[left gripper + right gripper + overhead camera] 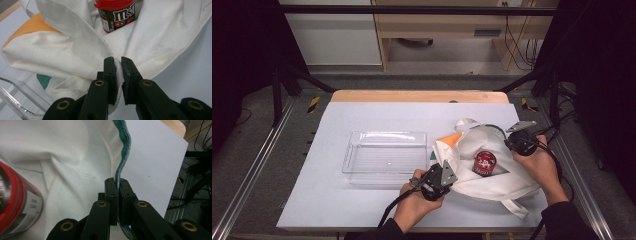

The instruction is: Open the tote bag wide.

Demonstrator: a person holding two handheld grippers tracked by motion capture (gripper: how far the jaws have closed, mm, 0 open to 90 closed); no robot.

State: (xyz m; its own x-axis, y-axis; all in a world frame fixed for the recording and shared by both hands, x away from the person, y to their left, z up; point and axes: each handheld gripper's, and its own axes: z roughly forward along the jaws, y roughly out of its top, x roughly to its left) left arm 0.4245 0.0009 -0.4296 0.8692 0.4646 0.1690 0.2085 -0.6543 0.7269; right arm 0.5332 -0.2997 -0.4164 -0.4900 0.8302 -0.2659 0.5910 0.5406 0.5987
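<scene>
The tabletop [362, 220] is pale and wears a wooden edge [417, 96] at its far side, with grey floor [262, 165] around it, a white cabinet [332, 37] and a wooden desk [452, 25] behind it, and black cables [519, 47] hanging beside the desk.

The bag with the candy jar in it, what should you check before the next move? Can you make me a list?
1. Left gripper has a firm hold on the white cloth bag: ok, jaws pinch a fold of cloth.
2. Right gripper holds the bag's green-trimmed edge: ok, jaws shut on it.
3. Bag mouth held open between the two grippers: ok, the M&M's jar shows inside.
4. Jar lid closed: ok, the red lid sits on.
5. Clear plastic tray ready beside the bag: ok, nothing lies in it.
6. Jar free of cloth folds: cannot tell.
</scene>
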